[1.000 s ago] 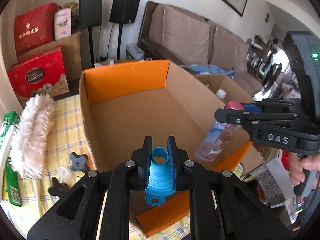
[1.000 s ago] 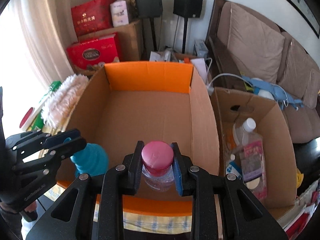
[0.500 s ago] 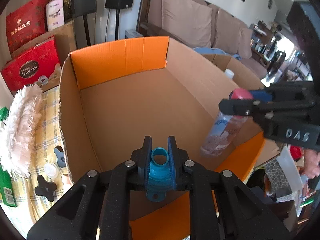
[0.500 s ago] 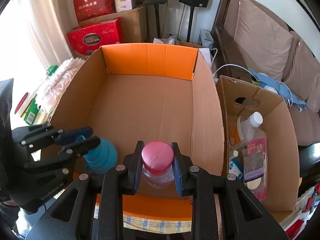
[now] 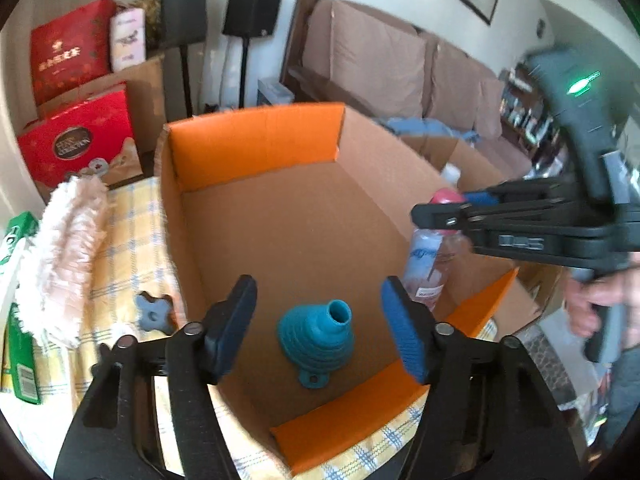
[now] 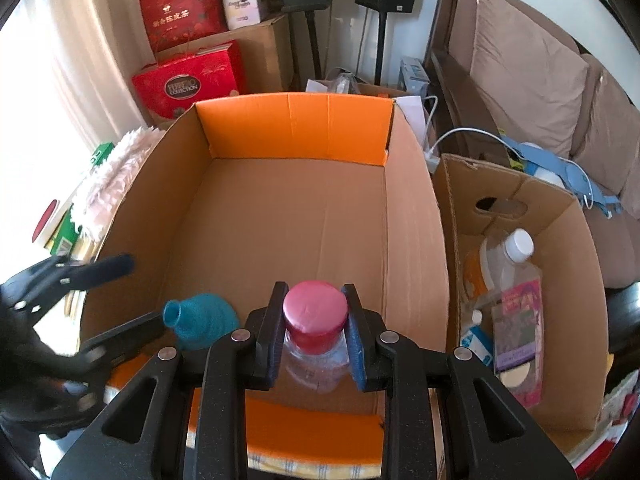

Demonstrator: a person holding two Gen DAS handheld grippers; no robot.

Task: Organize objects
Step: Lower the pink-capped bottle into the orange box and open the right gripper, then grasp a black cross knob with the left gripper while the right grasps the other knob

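Down near the front edge of the large open cardboard box with orange flaps (image 5: 256, 148), my left gripper (image 5: 320, 320) has just been opening its jaws, and its blue pads now stand spread apart. Between them but touching neither lies the teal collapsible silicone funnel (image 5: 316, 334), resting on the box floor close to the front wall, wide end down toward me and its narrow spout tilted up and away. From the right wrist view the same funnel (image 6: 200, 322) sits in the box's front left corner, with the left gripper's fingers (image 6: 108, 266) either side of it and clear of it.

My right gripper (image 6: 314, 336) is pinching the clear plastic bottle with the pink cap (image 6: 314, 314) just under the cap, one pad pressed on each side of the neck. The bottle (image 5: 430, 268) hangs upright inside the box near its right wall, toward the front. I cannot tell whether its base touches the box floor.

Beside the box on the right stands a smaller brown carton (image 6: 572, 216) holding other bottles. A fluffy white duster (image 5: 68, 248) lies on the yellow checked cloth (image 5: 128, 240) to the left of the box.
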